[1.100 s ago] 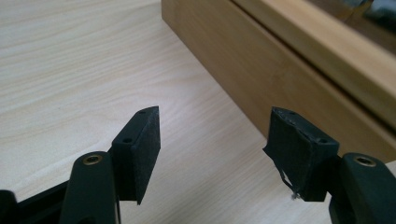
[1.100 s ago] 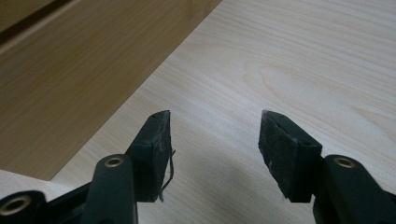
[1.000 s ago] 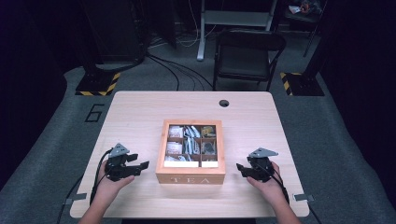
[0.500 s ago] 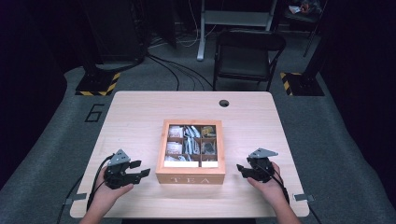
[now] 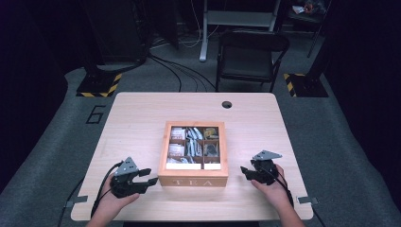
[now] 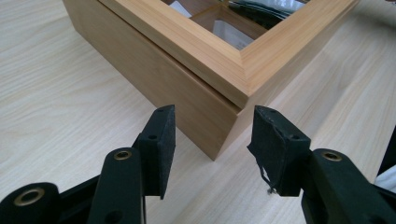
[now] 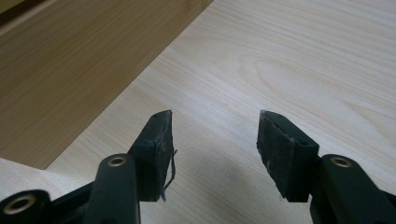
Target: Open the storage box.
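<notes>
Two grippers (image 5: 149, 176) (image 5: 246, 172) flanking tea box (image 5: 193, 179)

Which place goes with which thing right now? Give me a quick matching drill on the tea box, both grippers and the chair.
Things:
1. tea box
2. left gripper
3. right gripper
4. chair

Places or states:
A. on the floor beyond the table's far edge
B. at the box's front left corner, jaws apart, nothing between the pads
C. middle of the table, glass lid closed
D. off the box's right side, jaws apart over bare wood

Pairs: 1-C, 2-B, 3-D, 4-A
</notes>
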`<state>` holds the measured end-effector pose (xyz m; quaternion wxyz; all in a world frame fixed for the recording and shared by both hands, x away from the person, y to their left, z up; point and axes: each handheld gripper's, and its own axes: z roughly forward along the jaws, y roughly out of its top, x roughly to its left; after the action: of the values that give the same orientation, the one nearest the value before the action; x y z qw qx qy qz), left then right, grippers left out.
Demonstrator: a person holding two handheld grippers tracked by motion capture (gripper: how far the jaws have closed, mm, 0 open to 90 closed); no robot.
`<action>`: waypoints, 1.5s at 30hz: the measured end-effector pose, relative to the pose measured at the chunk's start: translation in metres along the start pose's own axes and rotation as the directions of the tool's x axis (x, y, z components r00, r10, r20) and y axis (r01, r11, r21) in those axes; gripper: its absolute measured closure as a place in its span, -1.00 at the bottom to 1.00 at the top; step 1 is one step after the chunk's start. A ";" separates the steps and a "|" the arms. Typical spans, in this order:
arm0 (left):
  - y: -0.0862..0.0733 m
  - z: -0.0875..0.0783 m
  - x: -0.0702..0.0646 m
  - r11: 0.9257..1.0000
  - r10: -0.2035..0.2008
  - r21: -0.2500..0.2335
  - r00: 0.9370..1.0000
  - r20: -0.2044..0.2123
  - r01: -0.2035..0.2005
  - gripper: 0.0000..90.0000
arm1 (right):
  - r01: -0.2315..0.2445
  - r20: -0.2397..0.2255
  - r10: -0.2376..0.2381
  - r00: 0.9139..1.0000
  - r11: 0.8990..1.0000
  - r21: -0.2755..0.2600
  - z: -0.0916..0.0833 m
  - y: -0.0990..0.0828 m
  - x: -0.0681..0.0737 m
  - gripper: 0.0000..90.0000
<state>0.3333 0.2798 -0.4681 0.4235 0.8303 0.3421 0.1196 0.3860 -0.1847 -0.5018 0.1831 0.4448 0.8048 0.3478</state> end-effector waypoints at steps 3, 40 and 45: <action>0.000 0.002 -0.002 1.000 0.005 0.005 1.000 0.000 -0.005 0.14 | -0.005 0.000 0.005 1.000 1.000 0.000 0.000 0.000 -0.001 0.00; 0.010 0.012 -0.014 0.999 0.034 0.002 0.999 -0.017 -0.034 0.43 | -0.015 -0.019 0.015 1.000 1.000 -0.012 0.001 0.000 -0.001 0.00; 0.013 0.011 -0.015 1.000 0.021 0.003 1.000 -0.016 -0.021 0.42 | -0.020 -0.035 0.019 0.999 0.999 -0.026 -0.004 0.004 0.001 0.00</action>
<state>0.3342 0.2577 -0.4634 0.4182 0.8334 0.3369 0.1304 0.3852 -0.1841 -0.4964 0.1717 0.4440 0.7989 0.3676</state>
